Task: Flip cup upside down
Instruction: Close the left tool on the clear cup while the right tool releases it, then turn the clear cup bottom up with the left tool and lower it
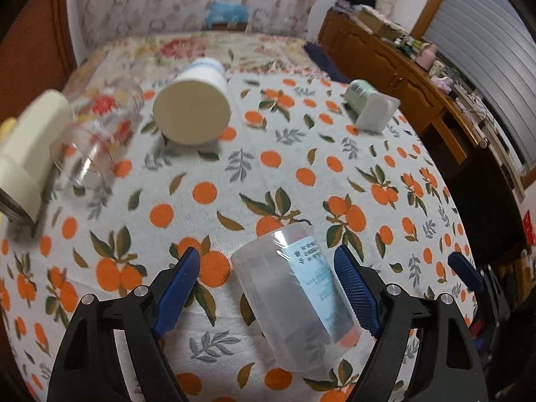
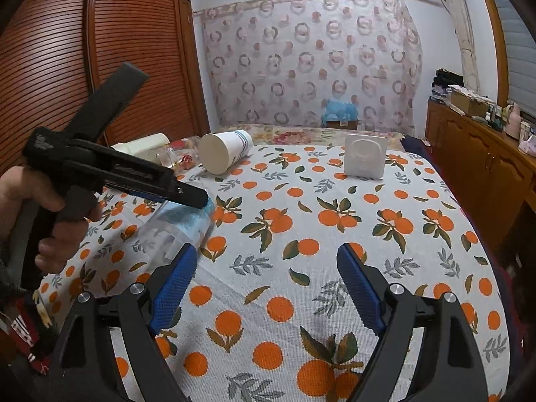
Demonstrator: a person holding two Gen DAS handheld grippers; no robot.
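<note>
A clear plastic cup (image 1: 294, 298) with a pale blue printed label lies on its side on the orange-print tablecloth (image 1: 268, 174), its base pointing away from me. My left gripper (image 1: 268, 264) is open, its blue fingers to either side of the cup, the right finger close to the label. In the right wrist view the same cup (image 2: 181, 224) lies under the left gripper's black body. My right gripper (image 2: 268, 261) is open and empty over the cloth, to the right of the cup.
Other cups lie tipped at the far side: a white paper cup (image 1: 194, 107), a glass with red print (image 1: 97, 134), a cream cup (image 1: 30, 147) and a square white cup (image 1: 372, 107). A wooden sideboard (image 1: 418, 77) runs along the right.
</note>
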